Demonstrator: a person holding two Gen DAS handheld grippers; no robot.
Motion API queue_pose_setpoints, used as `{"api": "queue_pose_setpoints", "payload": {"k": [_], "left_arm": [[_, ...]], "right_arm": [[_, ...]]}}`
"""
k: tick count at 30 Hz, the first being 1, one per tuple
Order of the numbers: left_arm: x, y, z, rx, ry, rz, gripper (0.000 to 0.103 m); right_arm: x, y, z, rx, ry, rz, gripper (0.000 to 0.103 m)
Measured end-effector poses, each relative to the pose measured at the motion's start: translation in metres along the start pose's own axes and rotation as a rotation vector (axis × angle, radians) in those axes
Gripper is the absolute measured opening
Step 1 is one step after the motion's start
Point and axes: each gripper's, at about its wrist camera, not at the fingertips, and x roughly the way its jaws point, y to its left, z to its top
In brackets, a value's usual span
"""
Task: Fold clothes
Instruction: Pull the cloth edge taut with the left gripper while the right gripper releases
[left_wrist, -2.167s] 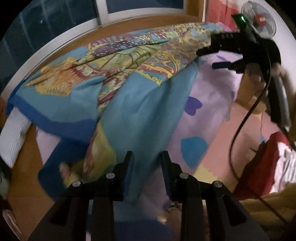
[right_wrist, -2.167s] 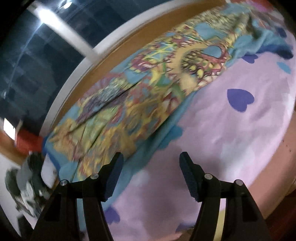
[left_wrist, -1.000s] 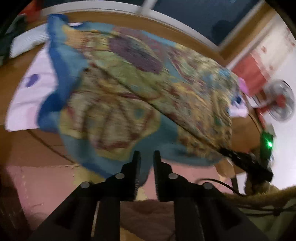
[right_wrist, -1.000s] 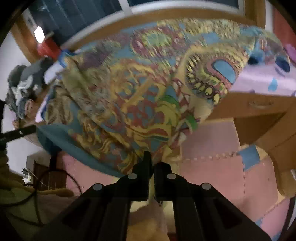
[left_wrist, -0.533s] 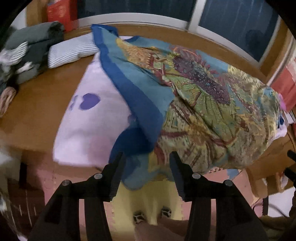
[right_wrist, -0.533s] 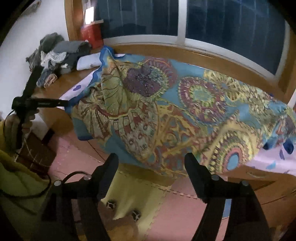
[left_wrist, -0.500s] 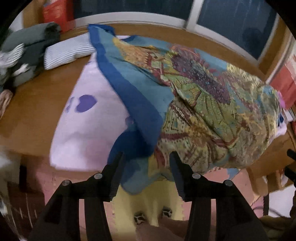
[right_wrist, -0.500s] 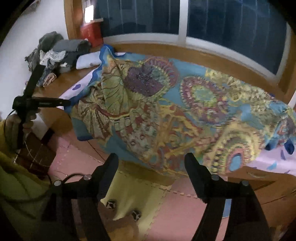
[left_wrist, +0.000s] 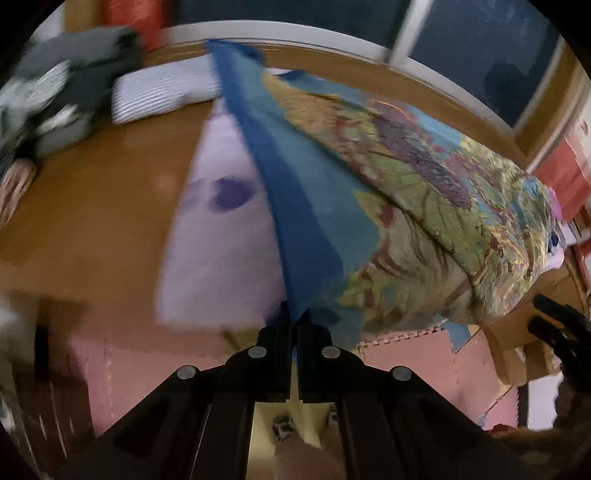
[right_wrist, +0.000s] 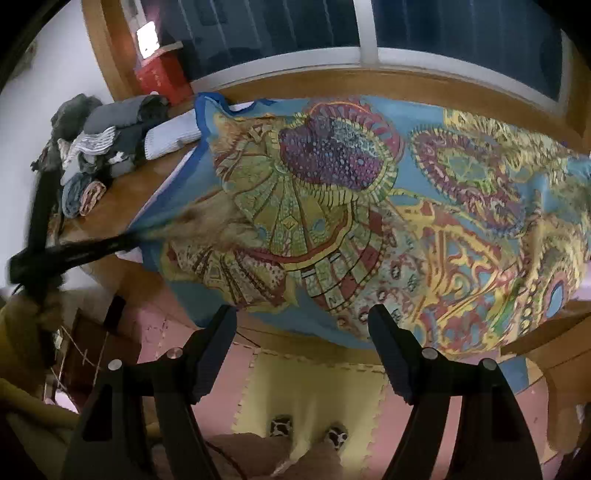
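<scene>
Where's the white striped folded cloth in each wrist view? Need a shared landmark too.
Left wrist: striped folded cloth upper left, beside the dark clothes pile.
Right wrist: striped folded cloth left of centre, at the patterned garment's far corner.
Shared landmark: red box by the window, top left in the left wrist view too.

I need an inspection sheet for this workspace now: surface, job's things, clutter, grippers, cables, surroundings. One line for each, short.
Surface: wooden platform with a lilac heart-print sheet spread on it.
Job's things: patterned blue garment lying over the sheet, its front edge hanging past the platform edge.
Clutter: striped white fabric and a pile of grey clothes at the far left; red box by the window.
Grippers: left gripper shut on the garment's blue edge; right gripper open, holding nothing, in front of the hanging edge.
Cables: nothing seen clearly.
Surroundings: dark window behind; pink and yellow foam mats on the floor.
</scene>
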Motion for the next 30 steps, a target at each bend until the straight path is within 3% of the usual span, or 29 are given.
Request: {"api": "queue_pose_setpoints", "payload": {"k": [5, 7, 12, 15, 20, 24, 30], "left_arm": [[-0.012, 0.048, -0.025, -0.080, 0.060, 0.064, 0.001], [-0.014, 0.063, -0.033, -0.122, 0.079, 0.057, 0.001], [-0.020, 0.083, -0.050, -0.133, 0.085, 0.135, 0.002], [-0.023, 0.102, -0.060, -0.190, 0.096, 0.138, 0.002], [-0.034, 0.096, -0.054, -0.166, 0.052, 0.009, 0.004], [-0.035, 0.061, -0.029, -0.059, -0.007, -0.085, 0.020], [-0.020, 0.004, 0.011, 0.085, -0.014, -0.143, 0.021]], "right_arm": [[0.023, 0.012, 0.005, 0.036, 0.021, 0.036, 0.074], [0.031, 0.018, 0.008, 0.035, 0.028, 0.042, 0.074], [0.043, 0.035, 0.008, 0.014, 0.041, 0.036, 0.074], [0.044, 0.040, 0.004, 0.003, 0.046, 0.024, 0.074], [0.044, 0.036, 0.005, 0.021, 0.038, 0.001, 0.074], [0.044, 0.025, 0.014, 0.035, 0.003, -0.050, 0.074], [0.032, -0.012, 0.051, -0.010, -0.075, -0.136, 0.074]]}}
